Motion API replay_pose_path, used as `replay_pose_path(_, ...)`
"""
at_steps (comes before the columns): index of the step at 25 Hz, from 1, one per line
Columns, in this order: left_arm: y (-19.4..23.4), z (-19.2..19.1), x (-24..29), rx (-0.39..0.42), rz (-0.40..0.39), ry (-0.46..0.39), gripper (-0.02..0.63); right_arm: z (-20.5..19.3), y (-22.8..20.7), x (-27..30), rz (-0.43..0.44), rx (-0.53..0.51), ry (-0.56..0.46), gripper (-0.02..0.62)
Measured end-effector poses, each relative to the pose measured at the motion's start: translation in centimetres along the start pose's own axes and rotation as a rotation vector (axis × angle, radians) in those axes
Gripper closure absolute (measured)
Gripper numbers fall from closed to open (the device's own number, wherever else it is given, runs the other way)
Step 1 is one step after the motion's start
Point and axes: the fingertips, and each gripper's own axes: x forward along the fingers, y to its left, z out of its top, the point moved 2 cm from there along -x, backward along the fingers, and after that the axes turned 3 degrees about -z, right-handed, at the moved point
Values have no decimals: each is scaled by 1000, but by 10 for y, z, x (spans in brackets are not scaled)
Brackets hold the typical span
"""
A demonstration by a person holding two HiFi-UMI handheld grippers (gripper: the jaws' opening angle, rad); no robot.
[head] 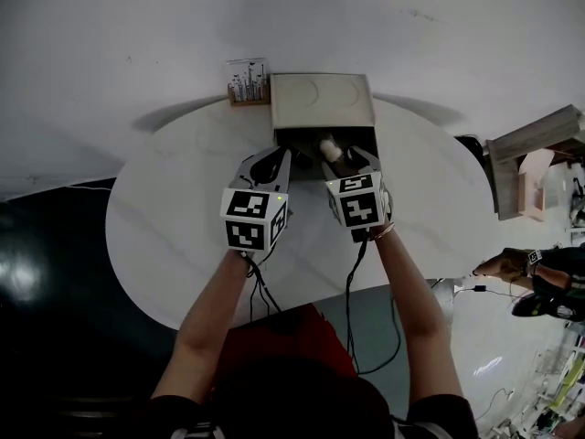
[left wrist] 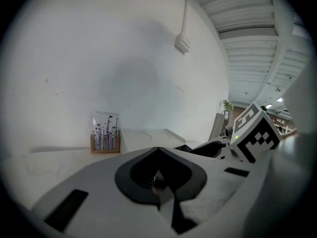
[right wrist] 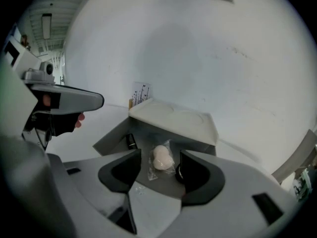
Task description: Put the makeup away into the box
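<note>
The sponge (right wrist: 163, 159), in a clear wrapper, already lies in the box's pulled-out drawer (right wrist: 115, 135), approx. mid-floor. There's a dark tube (right wrist: 131, 142) near the drawer's left wall & a dark round item (right wrist: 179, 171) half hidden behind one jaw pad; can't tell what it is. The box (head: 320, 99) sits at the far side of the round table (head: 174, 218), lid part closed, drawer open toward the person.

The right gripper (right wrist: 159, 156) hangs over the drawer pointing down into it, jaws wide w/ nothing btwn the pads; the sponge shows through the gap but lies below, not gripped. The left gripper (left wrist: 158, 150) is just beside it at the drawer's left front corner, jaws brought together at the tips & prob. empty. A small reddish speck sits low in the gap, too small to ID.

A card stand (head: 248, 84) stands left of the box, touching or nearly so.

Step in hand: placing looks done, as no makeup shows loose on the table. Next move prob. calls for shutting the drawer: a level push on its front edge, straight in so it doesn't skew, w/ the box kept from sliding back.
</note>
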Motion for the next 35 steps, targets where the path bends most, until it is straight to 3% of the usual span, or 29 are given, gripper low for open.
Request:
replay_pose_path(8,-9,1,-13,22,-5,-5,584,8,7,-31,29,60,-110,353)
replay_pose_path(19,-26,4,-32,60,-44,-8,584,17,9,-82,-64,160,-265,557)
replay_pose_path(28,-30,1,-50,69,-74,-7,584,15,23,-112,-116,210,-324,581)
replay_pose_path(35,-28,-4,-63,69,-81,-1,584,13,42,-128,-93,265,-367,581)
